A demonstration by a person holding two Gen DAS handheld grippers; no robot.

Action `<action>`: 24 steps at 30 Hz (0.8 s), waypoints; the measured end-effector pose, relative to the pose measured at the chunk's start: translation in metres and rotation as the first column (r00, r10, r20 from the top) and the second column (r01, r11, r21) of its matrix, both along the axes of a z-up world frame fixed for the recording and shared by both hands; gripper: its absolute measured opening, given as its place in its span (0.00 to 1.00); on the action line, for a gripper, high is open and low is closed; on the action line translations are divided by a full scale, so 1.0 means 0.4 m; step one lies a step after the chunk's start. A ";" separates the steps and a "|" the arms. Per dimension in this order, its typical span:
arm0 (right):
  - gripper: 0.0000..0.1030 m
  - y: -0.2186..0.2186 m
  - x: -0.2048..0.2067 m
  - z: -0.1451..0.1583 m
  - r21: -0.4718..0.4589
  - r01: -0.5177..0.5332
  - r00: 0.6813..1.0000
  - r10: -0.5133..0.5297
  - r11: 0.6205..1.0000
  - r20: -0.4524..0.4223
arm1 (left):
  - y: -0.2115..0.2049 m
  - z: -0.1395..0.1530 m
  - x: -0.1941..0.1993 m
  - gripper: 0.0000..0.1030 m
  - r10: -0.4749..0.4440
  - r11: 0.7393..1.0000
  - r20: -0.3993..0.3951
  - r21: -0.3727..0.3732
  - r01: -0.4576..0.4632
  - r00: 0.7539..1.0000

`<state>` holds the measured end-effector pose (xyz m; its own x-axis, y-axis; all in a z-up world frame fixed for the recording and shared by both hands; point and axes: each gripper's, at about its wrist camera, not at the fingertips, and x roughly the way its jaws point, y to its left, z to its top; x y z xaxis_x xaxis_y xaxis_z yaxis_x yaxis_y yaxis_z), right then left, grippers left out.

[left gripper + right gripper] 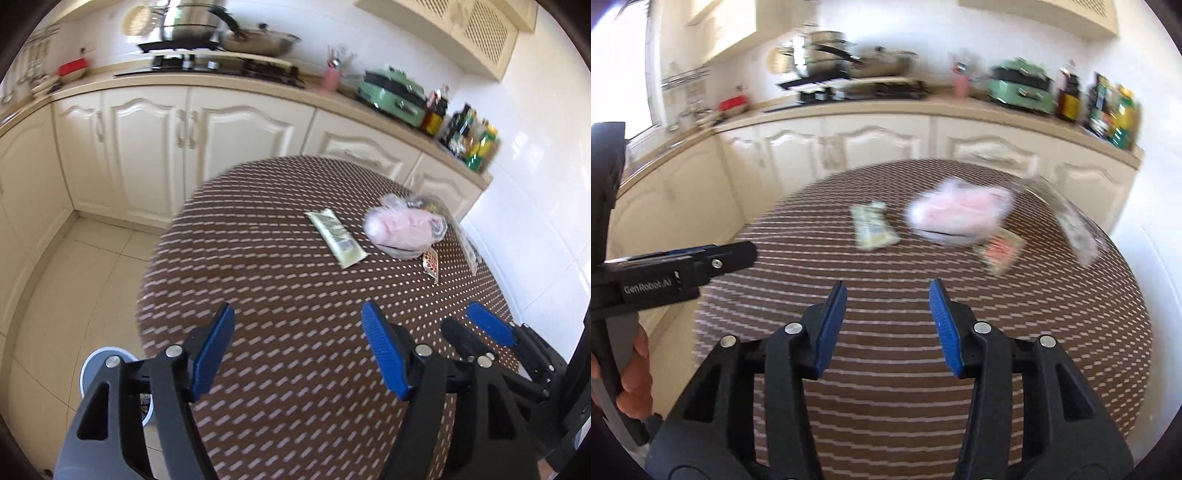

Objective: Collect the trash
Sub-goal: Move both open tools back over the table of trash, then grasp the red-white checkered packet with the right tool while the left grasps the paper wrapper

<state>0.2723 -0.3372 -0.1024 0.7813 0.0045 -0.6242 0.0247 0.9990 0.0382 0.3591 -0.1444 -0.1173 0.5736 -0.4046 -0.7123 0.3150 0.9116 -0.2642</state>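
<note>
Trash lies on the far right of a round brown dotted table (280, 295): a pale green flat wrapper (336, 236), a crumpled pink plastic bag (402, 229), a small red-and-white wrapper (430, 267) and a clear wrapper (467, 243) at the edge. All show blurred in the right wrist view: the green wrapper (873, 229), pink bag (956, 216), red wrapper (999, 253), clear wrapper (1075, 229). My left gripper (299, 350) is open and empty above the near table. My right gripper (886, 325) is open and empty, and it shows in the left wrist view (476, 332).
A white round bin (107, 369) stands on the tiled floor at the table's left. Cream cabinets (166, 140) and a counter with pots, a green appliance (395, 96) and bottles run behind the table. A white wall is on the right.
</note>
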 end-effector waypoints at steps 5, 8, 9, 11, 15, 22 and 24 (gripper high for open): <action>0.48 -0.129 0.056 -0.048 0.024 0.067 0.996 -0.065 0.997 -0.064 | -0.119 -0.034 0.081 0.68 -0.017 0.999 -0.054 0.051 0.020 0.998; 0.49 -0.170 0.087 -0.068 0.022 0.081 0.993 -0.079 0.996 -0.089 | -0.186 -0.062 0.141 0.68 -0.015 0.995 -0.087 0.097 0.023 0.996; 0.49 -0.182 0.099 -0.073 0.025 0.085 0.992 -0.082 0.996 -0.096 | -0.196 -0.070 0.154 0.68 -0.008 0.995 -0.092 0.101 0.017 0.996; 0.49 -0.200 0.123 -0.081 0.038 0.096 0.989 -0.091 0.995 -0.114 | -0.215 -0.087 0.183 0.68 0.032 0.993 -0.098 0.117 -0.020 0.995; 0.51 -0.228 0.172 -0.093 0.044 0.104 0.986 -0.097 0.994 -0.137 | -0.251 -0.109 0.234 0.68 0.069 0.988 -0.100 0.145 -0.054 0.993; 0.53 -0.242 0.246 -0.104 0.036 0.112 0.980 -0.104 0.993 -0.172 | -0.300 -0.118 0.269 0.49 0.064 0.962 -0.044 0.268 -0.050 0.997; 0.53 -0.245 0.265 -0.113 0.026 0.114 0.976 -0.108 0.993 -0.189 | -0.297 -0.115 0.262 0.33 0.056 0.959 -0.026 0.280 -0.047 0.998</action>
